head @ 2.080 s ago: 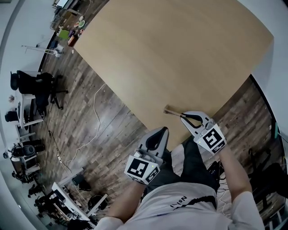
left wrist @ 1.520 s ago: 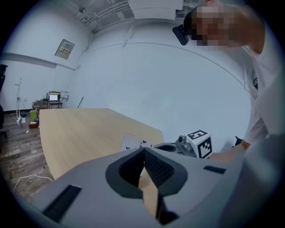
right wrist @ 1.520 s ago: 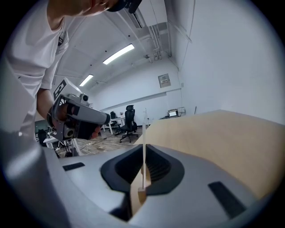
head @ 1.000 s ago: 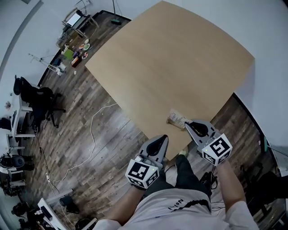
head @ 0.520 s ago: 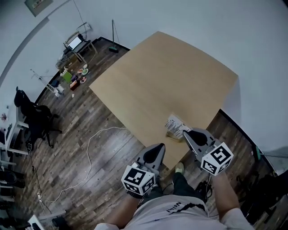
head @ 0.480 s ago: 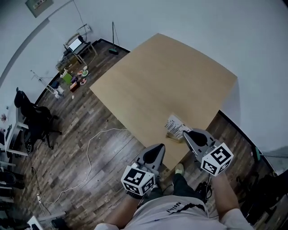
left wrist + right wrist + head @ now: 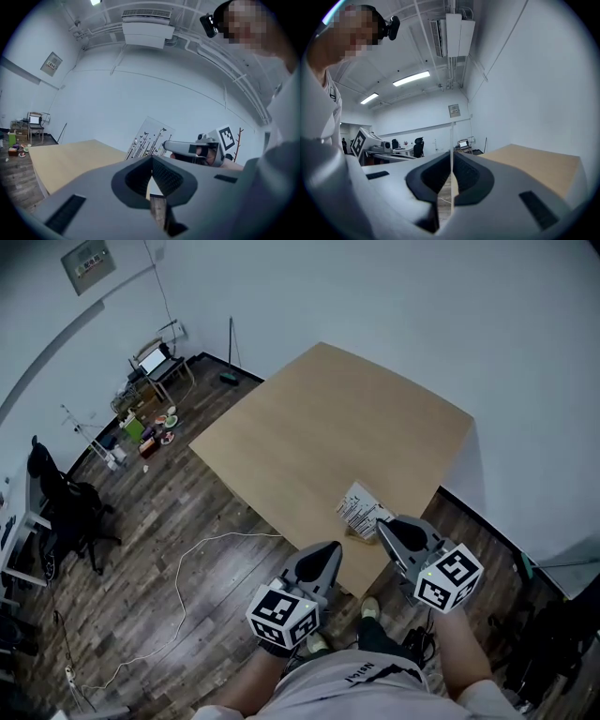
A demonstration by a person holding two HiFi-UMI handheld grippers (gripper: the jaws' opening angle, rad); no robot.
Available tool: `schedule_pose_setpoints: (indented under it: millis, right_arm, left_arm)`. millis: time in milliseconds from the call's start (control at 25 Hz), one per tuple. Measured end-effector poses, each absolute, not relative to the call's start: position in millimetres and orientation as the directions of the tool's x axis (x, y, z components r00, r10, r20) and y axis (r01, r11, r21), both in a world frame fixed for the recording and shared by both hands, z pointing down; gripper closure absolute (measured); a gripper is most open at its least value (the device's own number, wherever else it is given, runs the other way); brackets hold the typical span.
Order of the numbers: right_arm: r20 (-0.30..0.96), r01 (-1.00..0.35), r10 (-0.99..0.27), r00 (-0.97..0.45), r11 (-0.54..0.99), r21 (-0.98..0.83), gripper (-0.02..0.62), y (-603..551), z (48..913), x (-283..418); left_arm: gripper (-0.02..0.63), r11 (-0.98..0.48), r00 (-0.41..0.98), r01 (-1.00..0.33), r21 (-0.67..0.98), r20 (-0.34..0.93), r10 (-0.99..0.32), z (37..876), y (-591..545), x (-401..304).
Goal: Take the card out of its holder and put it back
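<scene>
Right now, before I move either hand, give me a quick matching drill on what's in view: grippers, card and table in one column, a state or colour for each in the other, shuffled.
Things:
1. left gripper
2. right gripper
3. card
4. table

States or colours:
a. white with dark print
b. jaws together, nothing between them
c. light tan wood top
d. jaws clamped on a thin edge

Pairs: 1-b, 2-d, 3-a, 4-c. The thin edge in the right gripper is the card's.
</scene>
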State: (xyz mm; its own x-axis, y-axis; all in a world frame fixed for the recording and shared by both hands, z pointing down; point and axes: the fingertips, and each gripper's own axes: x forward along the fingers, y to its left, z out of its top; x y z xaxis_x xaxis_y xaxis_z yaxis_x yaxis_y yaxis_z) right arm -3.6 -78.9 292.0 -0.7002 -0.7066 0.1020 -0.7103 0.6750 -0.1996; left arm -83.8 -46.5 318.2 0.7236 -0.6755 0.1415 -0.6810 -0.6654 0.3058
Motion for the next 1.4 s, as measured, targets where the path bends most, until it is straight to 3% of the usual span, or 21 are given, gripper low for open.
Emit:
schedule_pose_setpoints:
  millis: [840, 1400]
  right_arm:
    - [0.081, -0.745, -0.748, -0.658, 0.632, -0.216, 0.569, -41.1, 286.2, -5.7]
    - [0.112, -0.683, -0.678, -0.727, 0.697, -0.219, 0.569, -84.9, 329.9, 27.7]
  left_arm:
    - [0.594, -0.691, 0.746, -0.659, 0.298, 0.135, -0.653, 309.6, -17.2, -95.0]
    - [0.594, -0.629, 0.705, -0.699, 0.339, 0.183, -0.685, 349.6, -60.5, -75.8]
